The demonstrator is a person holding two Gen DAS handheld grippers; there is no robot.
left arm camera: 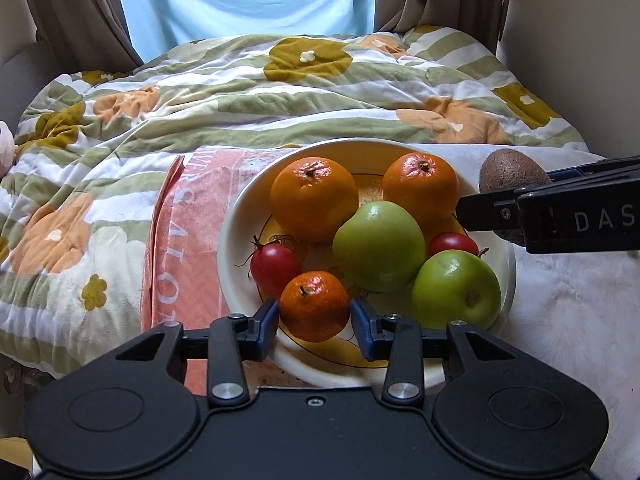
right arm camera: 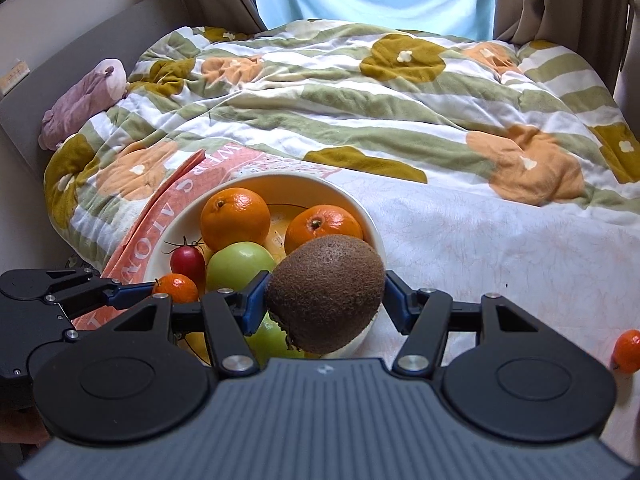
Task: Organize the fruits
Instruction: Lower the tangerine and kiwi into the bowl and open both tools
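Small mandarin (left arm camera: 314, 306) in bowl (left arm camera: 240, 216), near its front rim, between left claw (left arm camera: 315, 320) fingers, pads apart from peel: open. Kiwi (right arm camera: 326, 294) clamped in right claw (right arm camera: 326, 300) over bowl's right rim; underside hidden. Another mandarin (right arm camera: 627, 350) on bed, cut off at right.

A rough, matt brown skin is seen on the kiwi (right arm camera: 326, 294). The 2 green apples (left arm camera: 378, 246) are smooth with a soft sheen, and the small mandarin (left arm camera: 314, 306) is glossy and dimpled. The bowl (left arm camera: 240, 216) looks like glazed ceramic. The quilt (left arm camera: 200, 92) is soft, creased cloth. The left gripper (left arm camera: 315, 320) is made of matt black plastic with shiny metal rivets.
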